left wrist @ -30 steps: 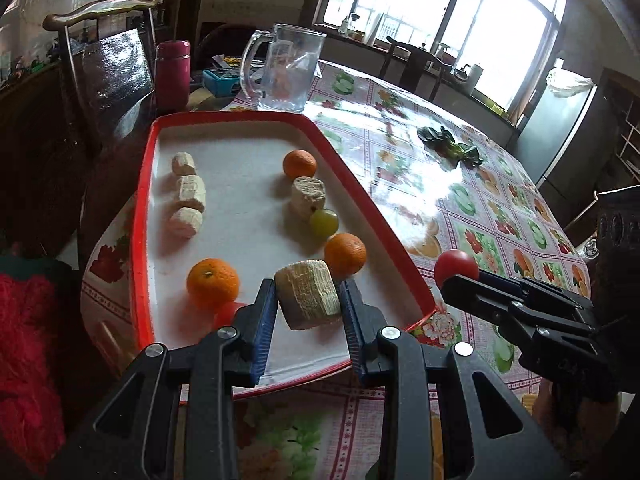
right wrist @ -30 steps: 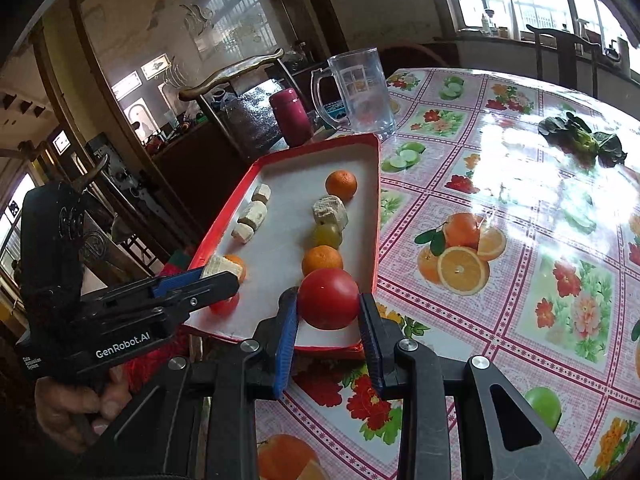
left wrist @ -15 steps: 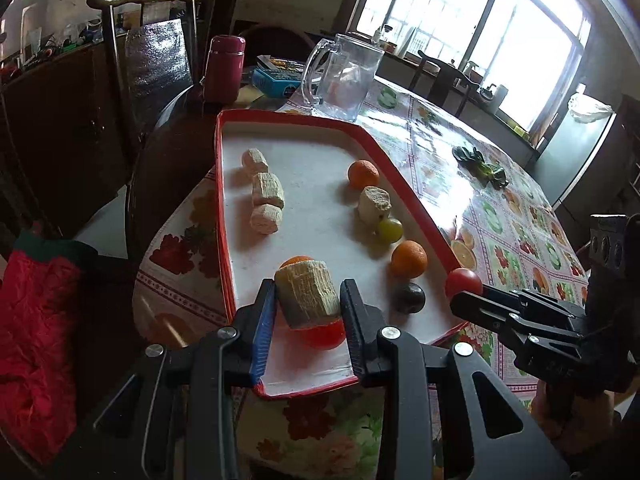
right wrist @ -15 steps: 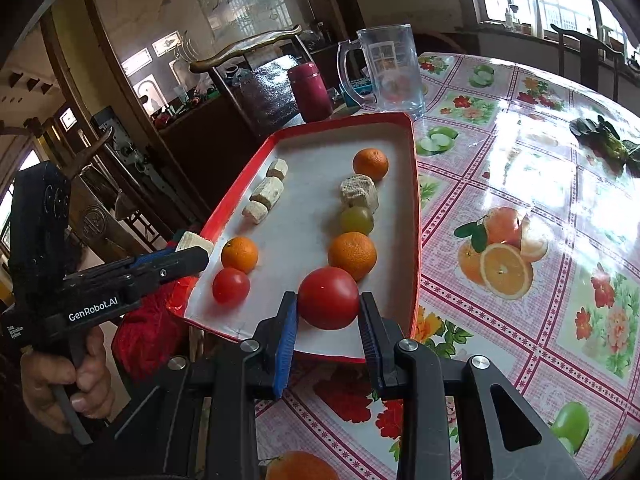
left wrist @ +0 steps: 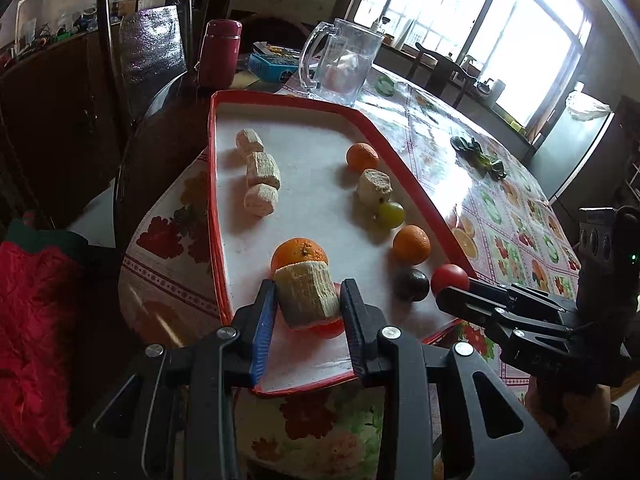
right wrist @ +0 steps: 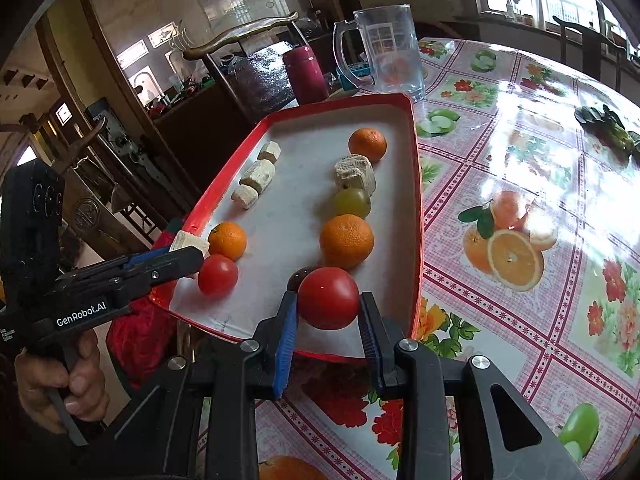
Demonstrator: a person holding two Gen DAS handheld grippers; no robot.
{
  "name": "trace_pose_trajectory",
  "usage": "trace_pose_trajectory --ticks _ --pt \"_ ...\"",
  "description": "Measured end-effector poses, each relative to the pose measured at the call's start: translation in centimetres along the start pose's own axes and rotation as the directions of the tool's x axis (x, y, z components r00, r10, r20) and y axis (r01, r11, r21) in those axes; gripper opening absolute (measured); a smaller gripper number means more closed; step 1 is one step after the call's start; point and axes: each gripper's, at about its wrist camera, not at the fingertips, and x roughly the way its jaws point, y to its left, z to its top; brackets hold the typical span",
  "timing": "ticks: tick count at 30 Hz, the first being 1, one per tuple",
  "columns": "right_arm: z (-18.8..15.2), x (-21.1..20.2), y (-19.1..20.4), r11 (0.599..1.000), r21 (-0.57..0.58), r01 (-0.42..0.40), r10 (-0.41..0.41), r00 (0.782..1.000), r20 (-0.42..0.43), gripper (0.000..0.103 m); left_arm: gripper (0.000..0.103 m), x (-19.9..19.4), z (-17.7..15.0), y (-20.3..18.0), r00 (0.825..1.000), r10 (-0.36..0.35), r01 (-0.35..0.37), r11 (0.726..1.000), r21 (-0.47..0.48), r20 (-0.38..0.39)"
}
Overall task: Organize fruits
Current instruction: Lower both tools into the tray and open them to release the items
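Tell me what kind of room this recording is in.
Most likely a home dining room: a round table under a fruit-print oilcloth, wooden chairs around it, and a glass mug and red tray of fruit on top.

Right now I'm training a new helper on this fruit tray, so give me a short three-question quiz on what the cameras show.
1. True or false: the right gripper is shut on a tomato.
2. What does the left gripper hold? A) an orange B) a pale ridged chunk C) a grape
3. Fill in: counting only what lies loose on the red-rimmed tray, there are ___ oranges.

Key
1. True; the pads press both sides of it.
2. B; the pale ridged chunk sits between the pads.
3. Three: the far orange, the middle orange and the near-left orange.
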Motion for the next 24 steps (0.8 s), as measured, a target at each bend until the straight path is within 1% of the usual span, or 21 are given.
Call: trace_pose_trajectory --ticks 6,11,13,16,17,21,22,23,24 --pt "0.0 0.0 -0.1 1.000 0.008 -0.006 0.006 1.000 0.003 0.032 0.030 -0.1 0.0 0.1 1.000 0.000 0.000 1.000 -0.008 -0.004" --pt "0.0 -0.3 -0.2 1.000 0.017 -0.008 0.008 1.000 0.007 0.032 0.031 0.0 -0.3 0.0 0.999 0.029 -0.029 1.000 -0.003 -0.018" --pt "-0.1 -0.6 -0.3 1.000 0.019 -0.011 0.011 1.000 0.012 0.036 0.031 -0.1 -0.4 0.1 0.999 0.033 -0.033 0.999 -0.007 -0.019" --pt "-0.2 -1.2 -0.4 1.000 0.019 -0.019 0.018 1.000 0.021 0.042 0.039 -0.5 -0.5 0.1 0.999 0.040 -0.040 0.999 -0.005 -0.012" --pt "-0.2 -1.4 -0.4 1.000 0.015 -0.017 0.017 1.000 0.025 0.044 0.039 -0.6 -0.5 0.1 0.999 0.038 -0.038 0.999 -0.004 -0.010" --pt "-0.2 -2.6 -0.7 0.999 -0.009 -0.031 0.031 0.999 0.037 0.045 0.039 -1.4 -0.7 -0.5 0.999 0.052 -0.052 0.998 0.026 0.006" --pt "-0.1 -2.9 -0.7 0.999 -0.021 -0.031 0.032 0.999 0.040 0.047 0.039 -1.7 -0.7 -0.7 0.999 0.052 -0.053 0.998 0.036 0.012" --pt "-0.1 -3.3 -0.8 0.999 -0.035 -0.029 0.031 0.999 0.045 0.050 0.042 -2.0 -0.8 -1.0 0.998 0.054 -0.055 0.997 0.048 0.017" --pt "0.0 -3.7 -0.9 0.998 -0.048 -0.027 0.029 0.998 0.051 0.052 0.048 -2.3 -0.9 -1.2 0.998 0.059 -0.060 0.996 0.060 0.022"
